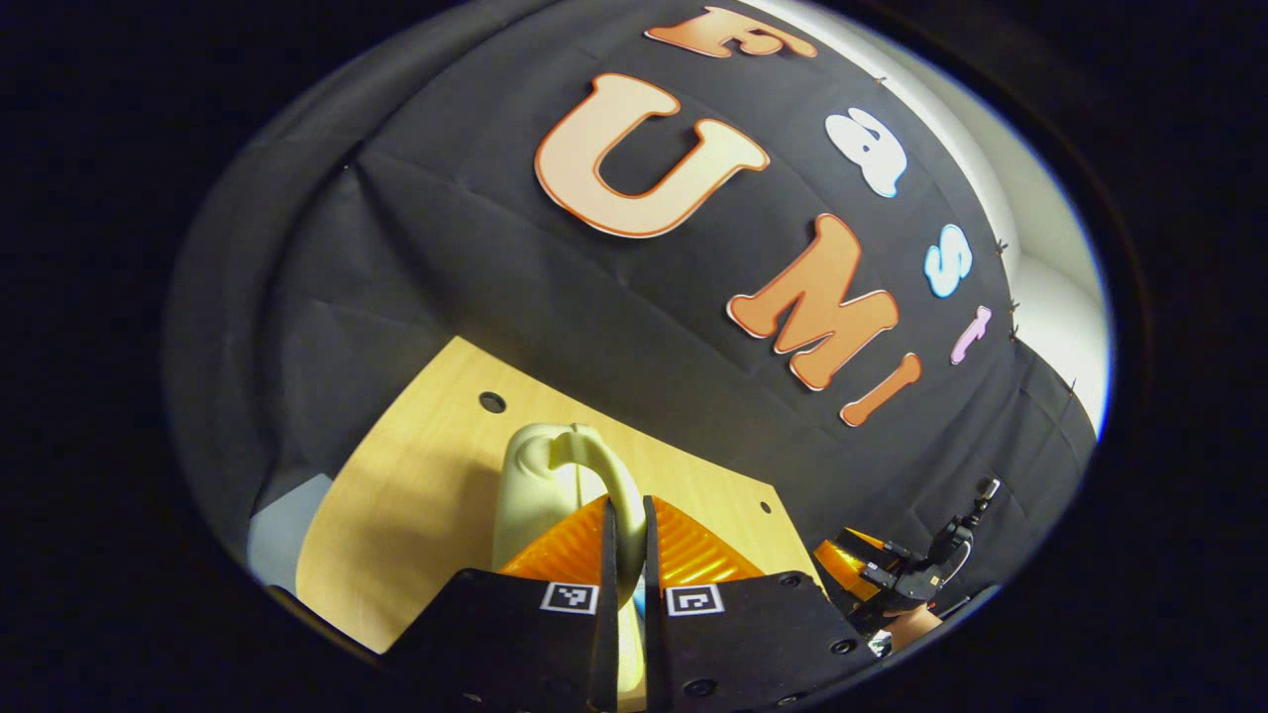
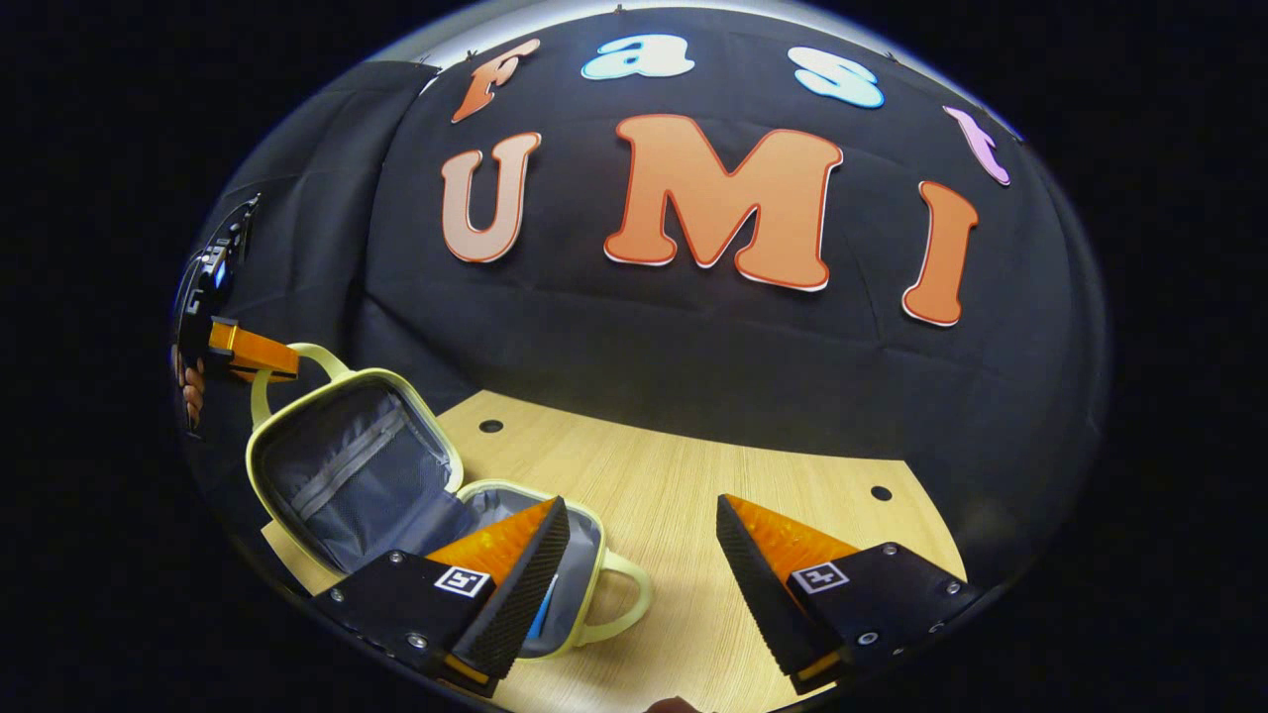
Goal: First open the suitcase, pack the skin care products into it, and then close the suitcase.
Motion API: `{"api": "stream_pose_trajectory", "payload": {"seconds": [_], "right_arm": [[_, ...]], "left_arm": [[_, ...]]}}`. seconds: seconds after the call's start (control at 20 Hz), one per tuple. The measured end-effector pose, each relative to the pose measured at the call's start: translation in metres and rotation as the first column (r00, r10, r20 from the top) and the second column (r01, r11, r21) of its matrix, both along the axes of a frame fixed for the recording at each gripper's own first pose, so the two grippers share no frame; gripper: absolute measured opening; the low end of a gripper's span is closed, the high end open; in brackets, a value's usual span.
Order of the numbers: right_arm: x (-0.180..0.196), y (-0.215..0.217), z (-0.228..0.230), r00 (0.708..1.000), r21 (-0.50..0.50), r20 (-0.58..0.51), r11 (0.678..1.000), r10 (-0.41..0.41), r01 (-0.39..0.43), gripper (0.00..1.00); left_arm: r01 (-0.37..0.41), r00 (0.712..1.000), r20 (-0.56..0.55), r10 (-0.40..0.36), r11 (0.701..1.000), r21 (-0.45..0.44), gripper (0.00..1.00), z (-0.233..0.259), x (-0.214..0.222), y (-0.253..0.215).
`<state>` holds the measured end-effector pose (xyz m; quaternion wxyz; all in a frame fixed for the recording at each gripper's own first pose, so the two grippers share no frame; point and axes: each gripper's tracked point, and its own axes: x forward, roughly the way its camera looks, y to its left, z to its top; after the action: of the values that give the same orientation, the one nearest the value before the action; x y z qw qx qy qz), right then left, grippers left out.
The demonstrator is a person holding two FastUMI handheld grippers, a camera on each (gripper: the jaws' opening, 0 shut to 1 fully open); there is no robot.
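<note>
The suitcase lies open near the bench's left edge, its lid upright and grey lining showing. The right tongs gape wide above the bench, beside the suitcase's lower handle. The left tongs grip the lid's handle.

Light wood table, small round holes; open suitcase lies at its left

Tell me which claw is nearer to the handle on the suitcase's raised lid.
Left. The left claw is shut on the lid handle. The right claw hangs open over the table, beside the suitcase base.
</note>
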<state>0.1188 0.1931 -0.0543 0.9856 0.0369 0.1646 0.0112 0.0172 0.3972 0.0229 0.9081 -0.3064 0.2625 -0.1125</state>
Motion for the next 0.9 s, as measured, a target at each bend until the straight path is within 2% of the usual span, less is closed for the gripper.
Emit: {"api": "stream_pose_trajectory", "payload": {"seconds": [0.5, 0.8, 0.9], "right_arm": [[-0.017, -0.045, 0.003, 0.999, -0.01, 0.029, 1.0, 0.019, -0.019, 0.95], [-0.032, -0.085, -0.01, 1.0, -0.02, 0.027, 1.0, 0.008, -0.007, 0.95], [-0.038, -0.096, -0.013, 1.0, -0.014, 0.028, 1.0, 0.002, -0.001, 0.95]], "left_arm": [[0.141, 0.989, 0.039, -0.141, 0.99, -0.014, 0.11, 0.025, 0.007, -0.146], [0.199, 0.98, 0.019, -0.198, 0.979, -0.046, 0.09, 0.004, 0.014, -0.229], [0.205, 0.978, -0.007, -0.206, 0.977, -0.065, 0.11, -0.009, 0.014, -0.252]]}}
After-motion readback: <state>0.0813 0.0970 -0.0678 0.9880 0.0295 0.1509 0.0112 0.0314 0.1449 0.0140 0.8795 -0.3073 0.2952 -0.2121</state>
